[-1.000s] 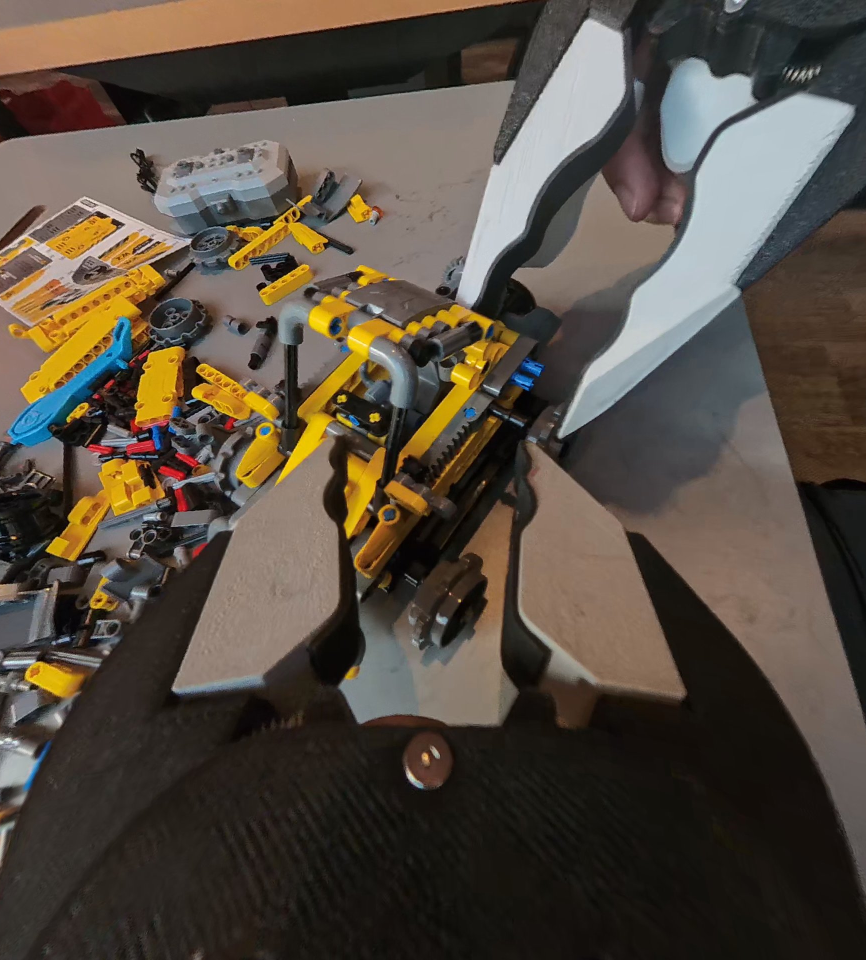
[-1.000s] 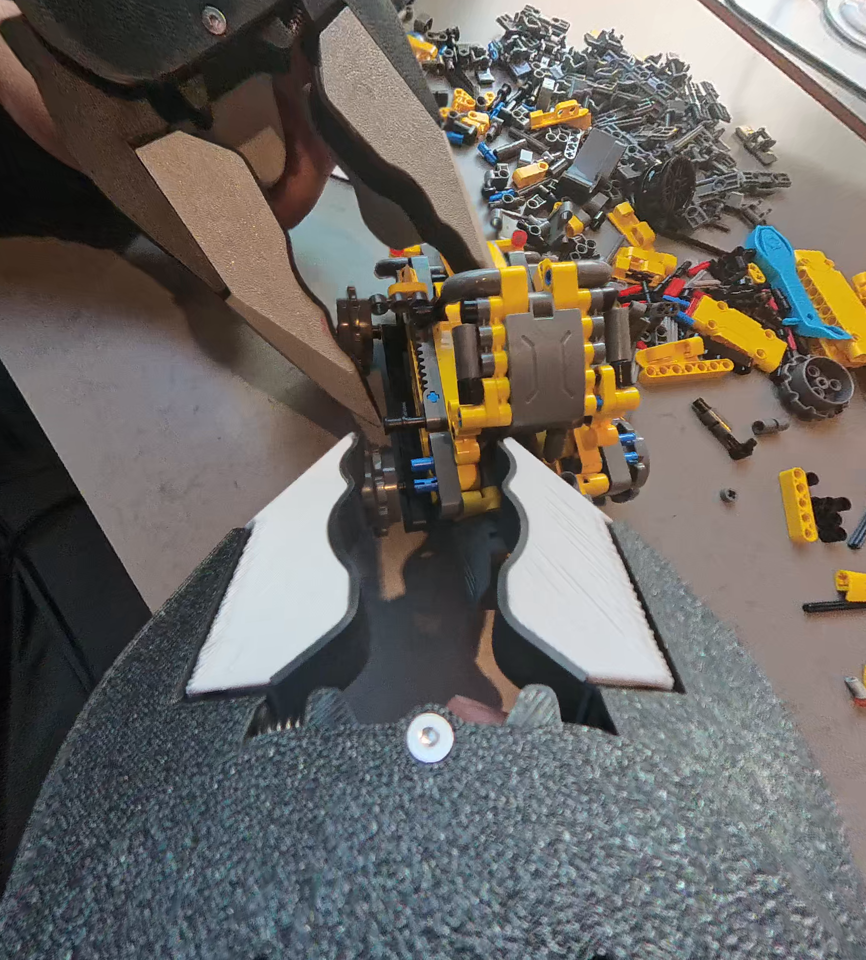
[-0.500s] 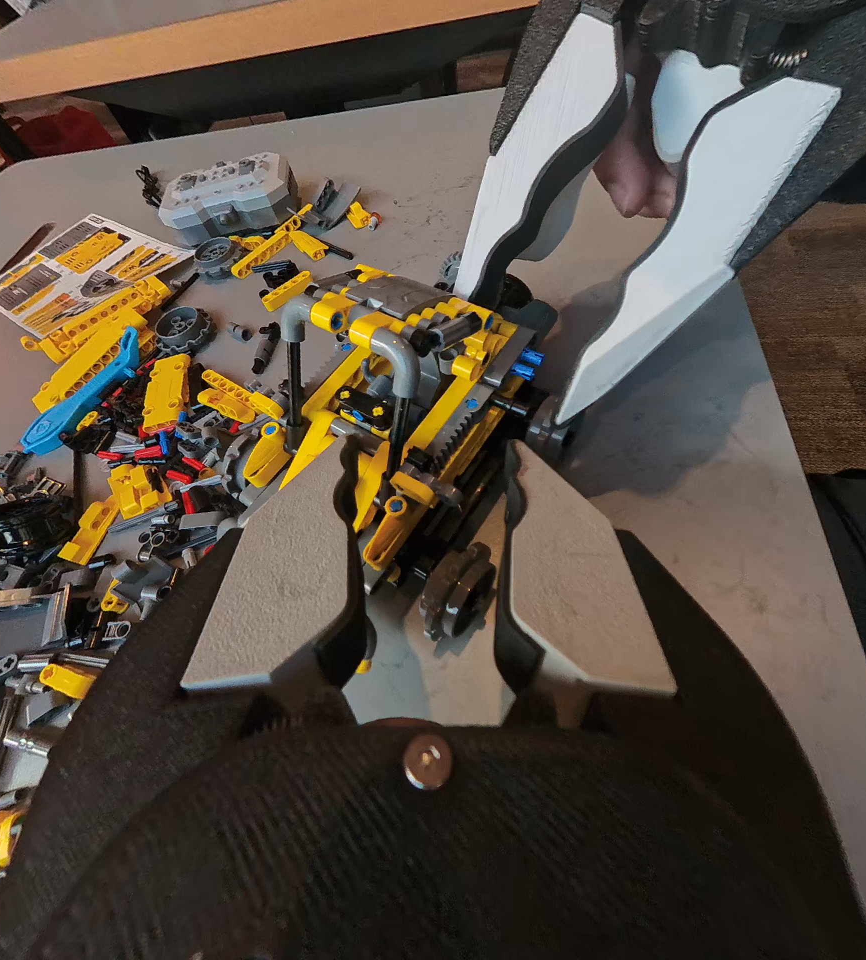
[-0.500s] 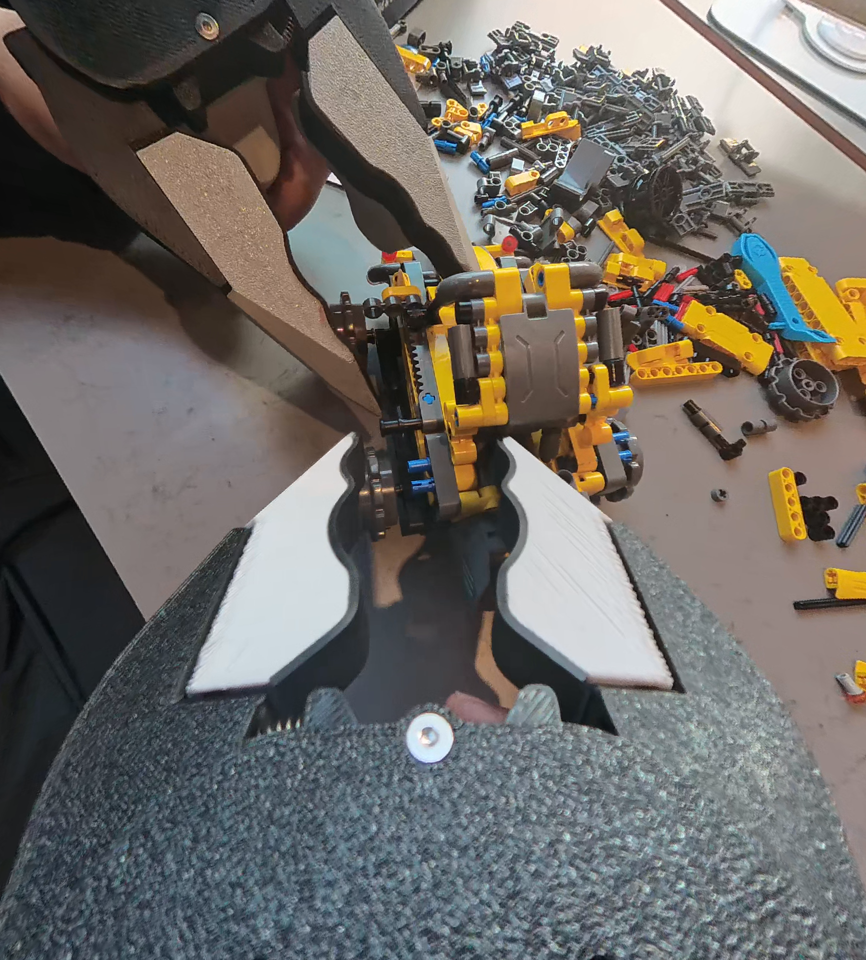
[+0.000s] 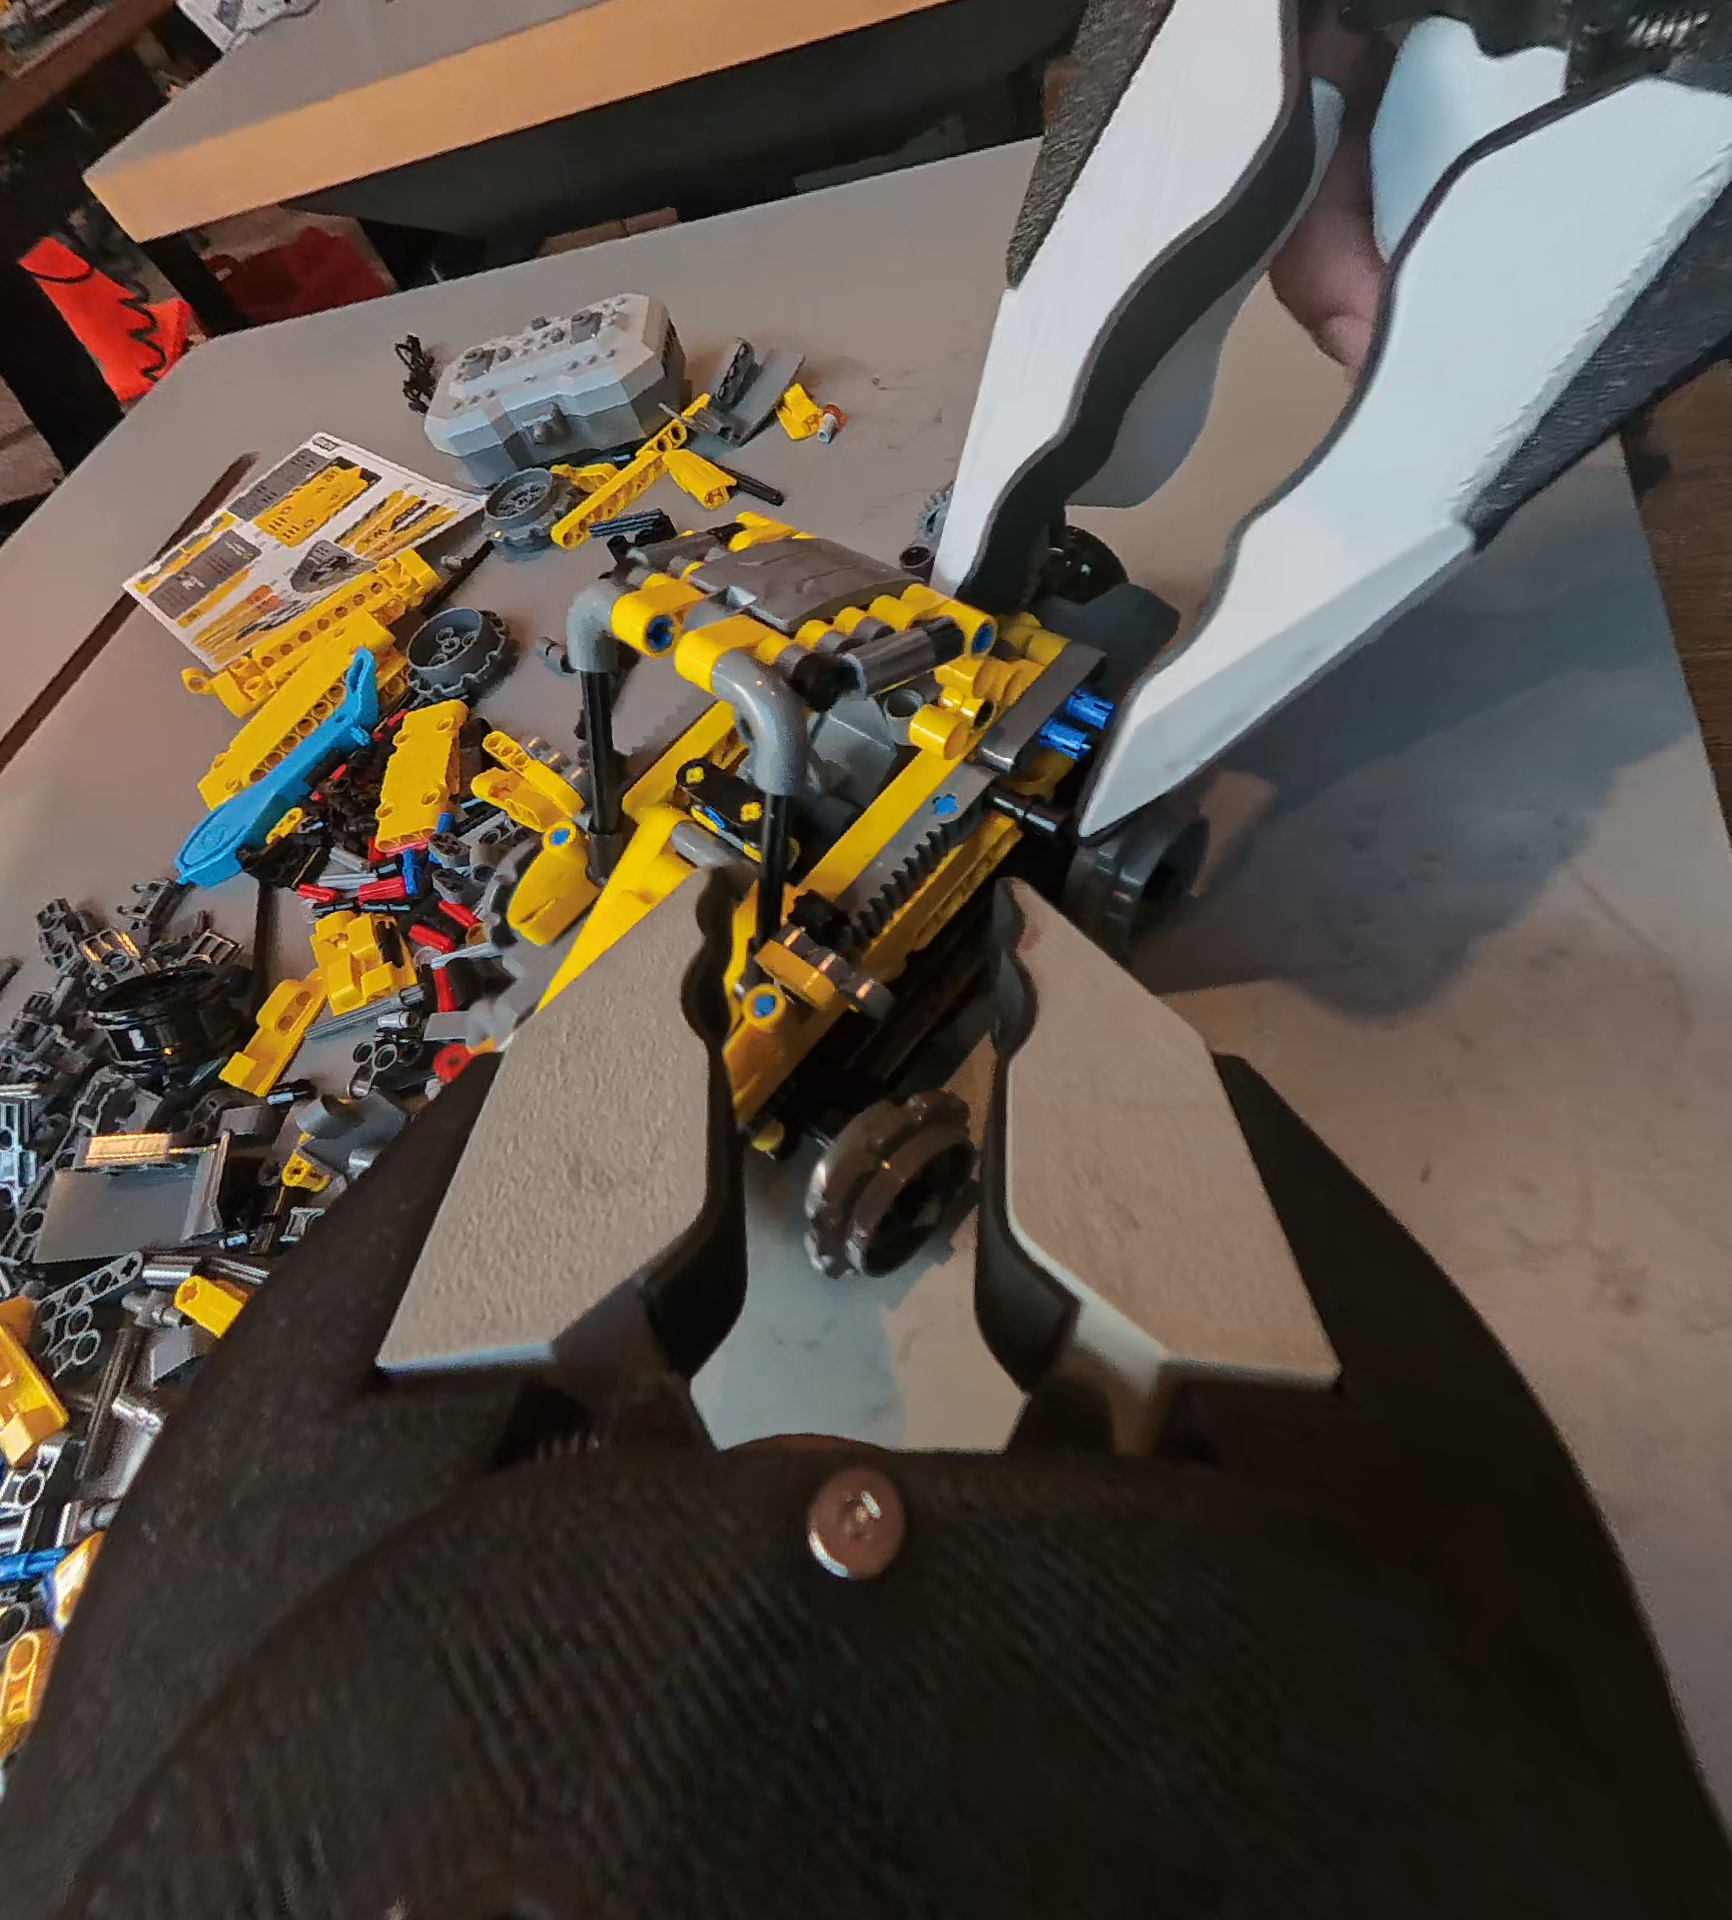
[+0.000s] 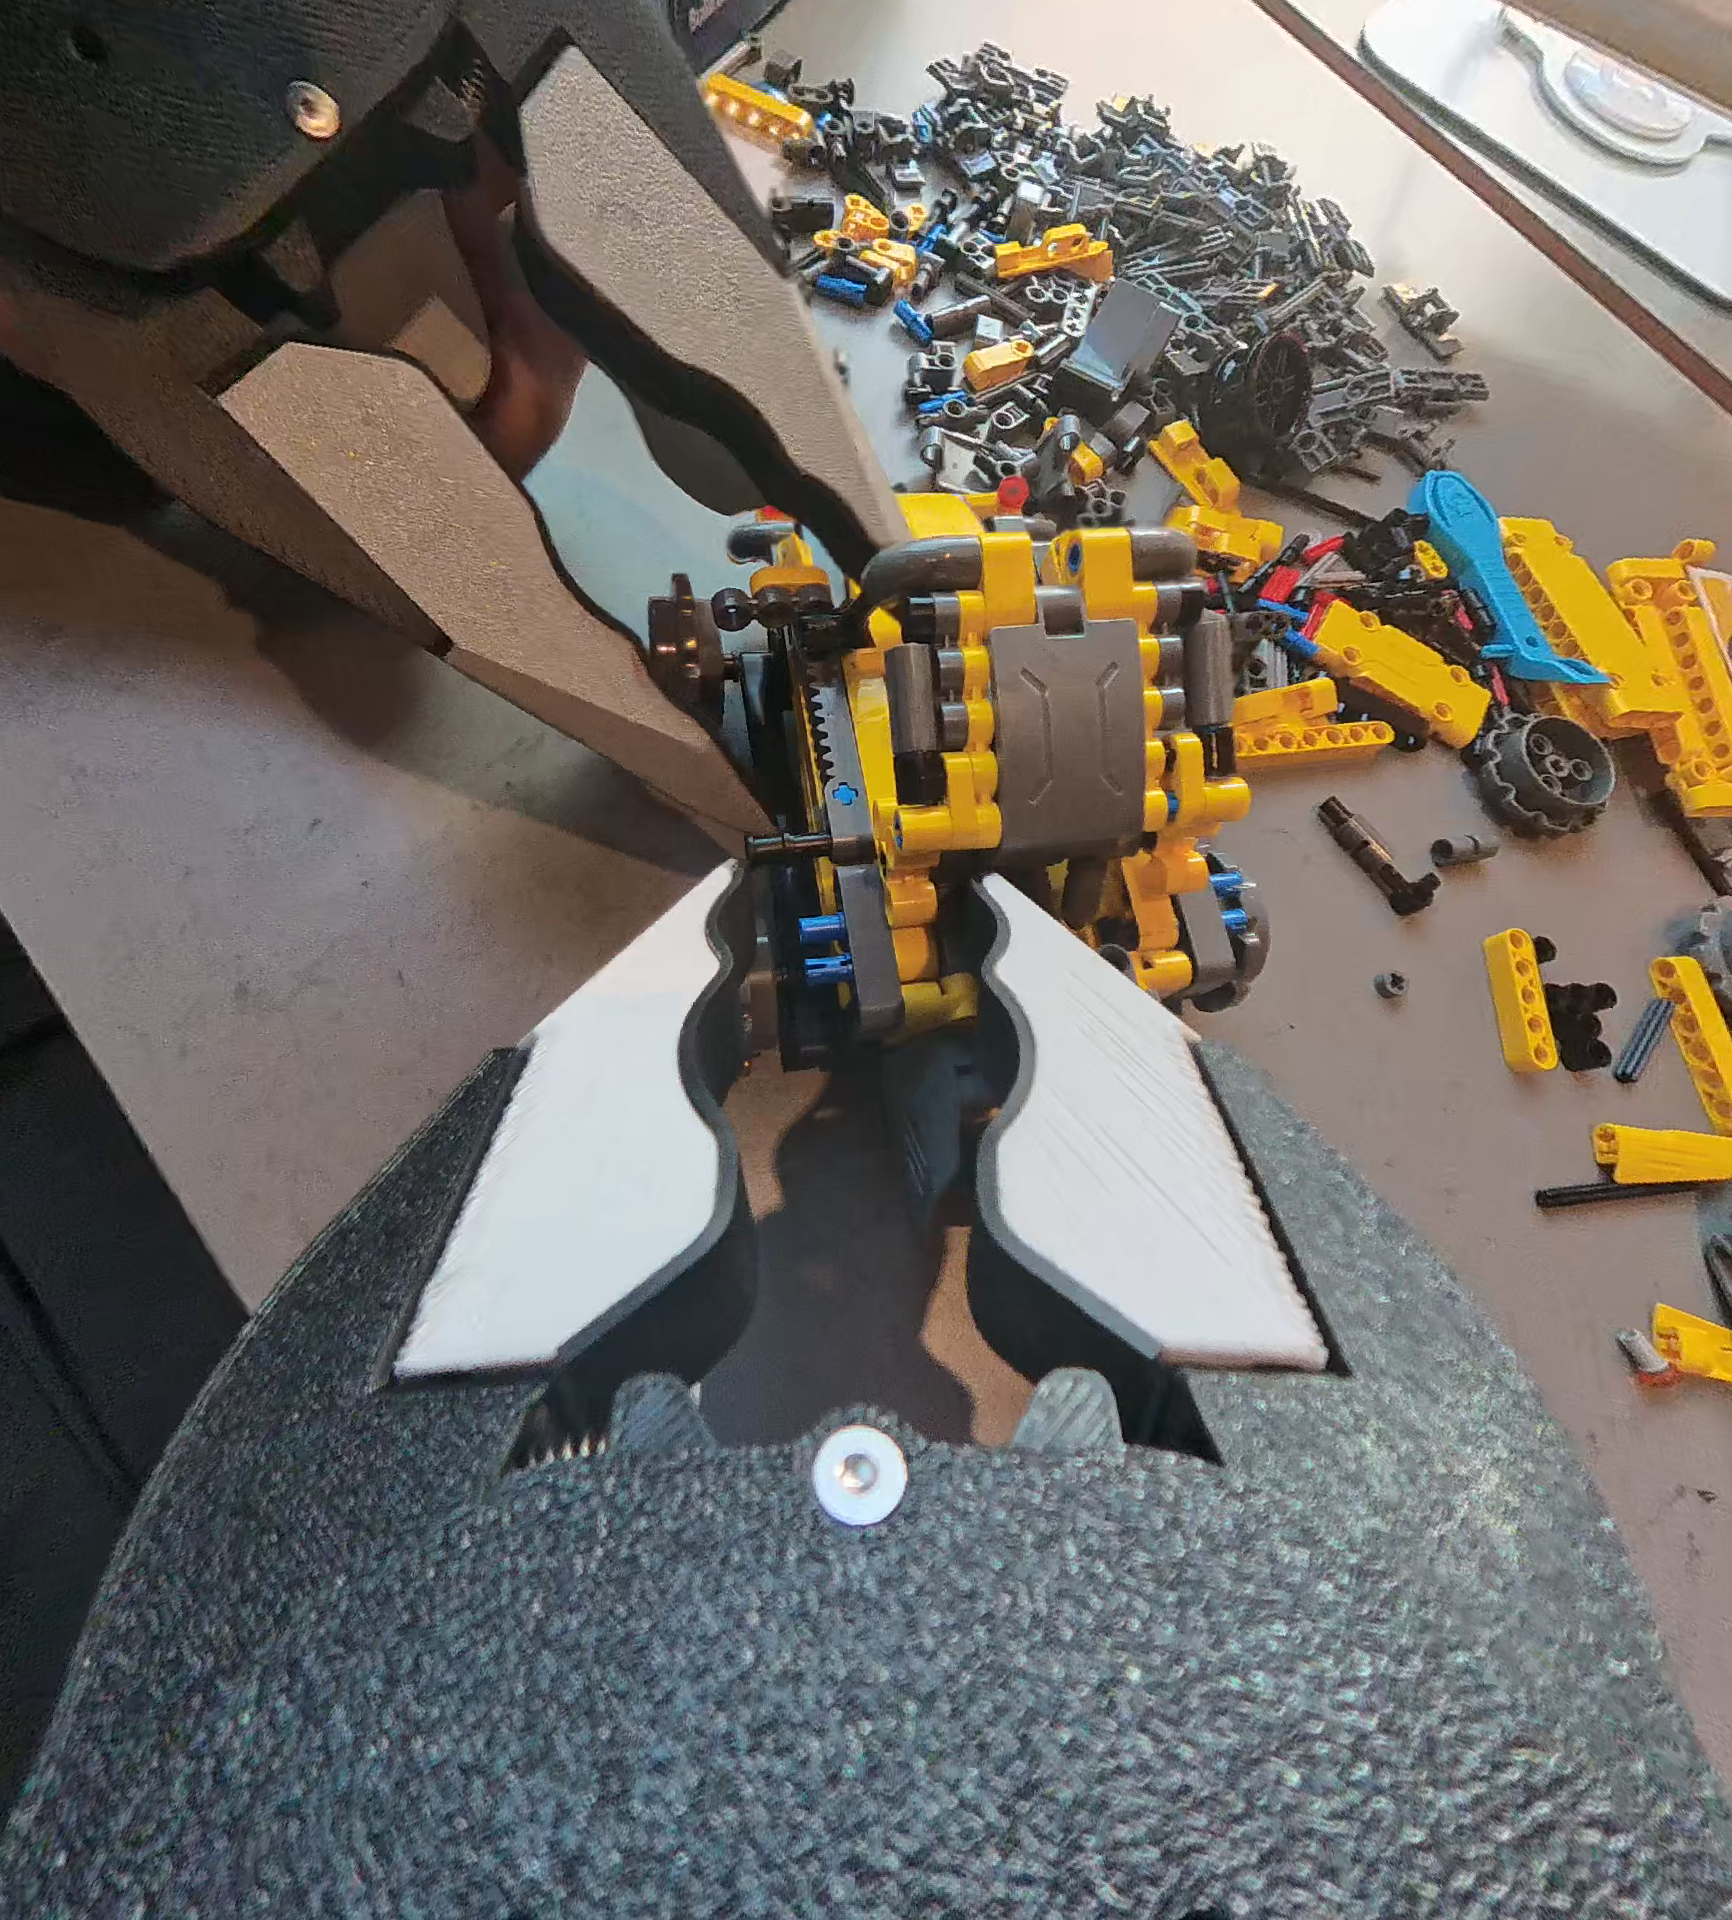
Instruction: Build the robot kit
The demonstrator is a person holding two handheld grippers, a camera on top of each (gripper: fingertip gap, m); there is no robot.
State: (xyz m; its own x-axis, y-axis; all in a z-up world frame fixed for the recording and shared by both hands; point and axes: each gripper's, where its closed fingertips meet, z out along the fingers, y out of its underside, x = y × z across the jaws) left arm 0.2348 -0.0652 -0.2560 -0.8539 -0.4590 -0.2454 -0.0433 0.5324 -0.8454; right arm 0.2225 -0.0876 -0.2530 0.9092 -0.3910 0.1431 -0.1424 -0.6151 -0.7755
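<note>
A yellow and grey brick-built vehicle model (image 5: 841, 727) stands near the corner of a grey table (image 5: 1464, 1143). My left gripper (image 5: 857, 904), with grey fingers, is shut on the model's near end, above a dark gear wheel (image 5: 888, 1184). My right gripper (image 6: 857, 883), with white fingers, is shut on the other end of the model (image 6: 1059, 727), by its blue pins. Each gripper shows in the other's view: the right gripper (image 5: 1028, 707) at top right, the left gripper (image 6: 820, 686) at upper left.
A heap of loose yellow, grey and black parts (image 5: 114, 1091) lies left of the model, with a blue piece (image 5: 270, 790), a grey box (image 5: 550, 384) and a printed sheet (image 5: 290, 540). The table edge runs close on the right. A second table (image 5: 529, 104) stands behind. Left and right tips are no more than a few centimetres apart.
Both grippers' fingers have closed in slightly on the model. Both cameras have shifted a little, showing more of the far table and parts heap. The model stays between the grippers.
</note>
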